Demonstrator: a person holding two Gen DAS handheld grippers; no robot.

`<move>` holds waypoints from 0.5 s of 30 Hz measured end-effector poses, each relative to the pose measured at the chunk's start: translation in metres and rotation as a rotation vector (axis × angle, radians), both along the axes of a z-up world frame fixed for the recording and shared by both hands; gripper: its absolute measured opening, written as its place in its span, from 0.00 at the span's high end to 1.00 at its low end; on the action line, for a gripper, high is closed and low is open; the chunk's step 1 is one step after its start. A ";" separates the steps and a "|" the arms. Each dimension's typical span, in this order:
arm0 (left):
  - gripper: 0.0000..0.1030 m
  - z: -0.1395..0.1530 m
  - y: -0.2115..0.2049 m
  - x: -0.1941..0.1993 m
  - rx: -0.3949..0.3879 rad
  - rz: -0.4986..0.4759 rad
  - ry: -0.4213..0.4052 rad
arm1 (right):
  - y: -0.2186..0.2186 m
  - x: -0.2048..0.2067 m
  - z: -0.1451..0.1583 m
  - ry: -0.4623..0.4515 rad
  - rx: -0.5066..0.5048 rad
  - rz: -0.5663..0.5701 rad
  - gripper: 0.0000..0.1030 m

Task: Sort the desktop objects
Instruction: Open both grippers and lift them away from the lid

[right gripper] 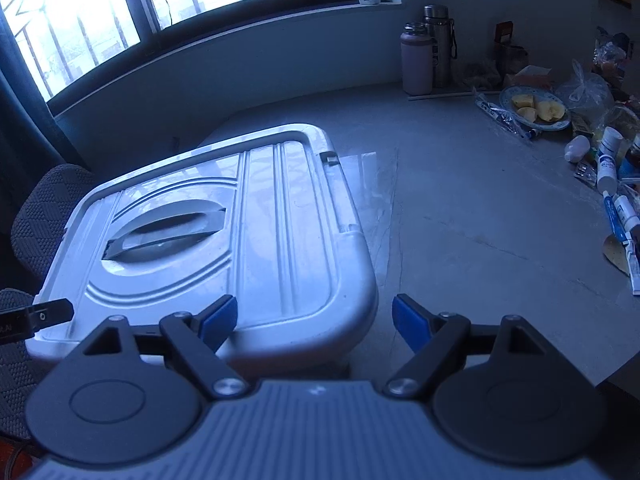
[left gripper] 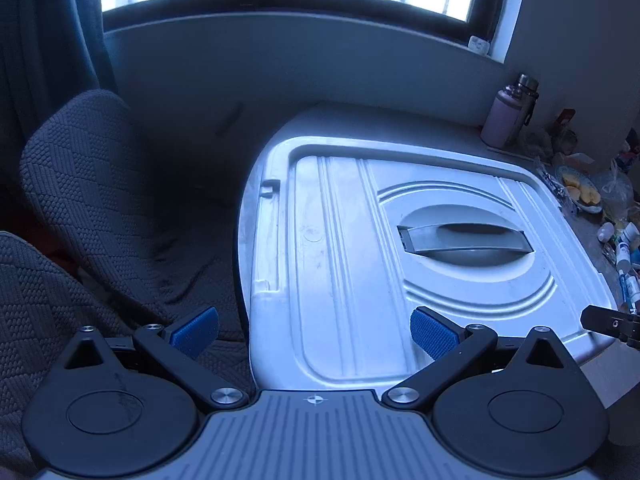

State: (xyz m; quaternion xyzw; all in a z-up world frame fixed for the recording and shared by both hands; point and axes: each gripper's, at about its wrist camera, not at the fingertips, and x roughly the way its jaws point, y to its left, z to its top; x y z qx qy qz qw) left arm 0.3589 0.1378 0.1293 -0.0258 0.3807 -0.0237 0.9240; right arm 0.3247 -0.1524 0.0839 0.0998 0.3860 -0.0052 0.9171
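A white storage box point(left gripper: 344, 264) with a closed lid and a grey handle point(left gripper: 464, 238) stands on the grey desk; it also shows in the right wrist view point(right gripper: 256, 240). My left gripper point(left gripper: 314, 334) is open and empty above the box's near left edge. My right gripper point(right gripper: 314, 322) is open and empty over the box's near right corner. Small bottles and tubes point(right gripper: 616, 184) lie scattered at the desk's right side, far from both grippers.
A plate of cut fruit point(right gripper: 536, 110), plastic bags point(right gripper: 588, 88) and two flasks point(right gripper: 428, 52) stand at the back right. A dark upholstered chair point(left gripper: 92, 184) sits left of the desk. A window runs along the back wall. Bare desk point(right gripper: 480, 216) lies right of the box.
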 end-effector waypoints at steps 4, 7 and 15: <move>0.00 -0.001 -0.017 -0.038 0.019 0.014 -0.054 | 0.009 -0.032 -0.001 -0.042 -0.051 0.064 0.18; 0.00 0.001 -0.027 -0.062 0.019 0.043 -0.092 | 0.014 -0.055 -0.002 -0.097 -0.065 0.106 0.18; 0.00 0.002 -0.042 -0.121 0.075 0.067 -0.144 | 0.022 -0.099 -0.001 -0.162 -0.112 0.159 0.18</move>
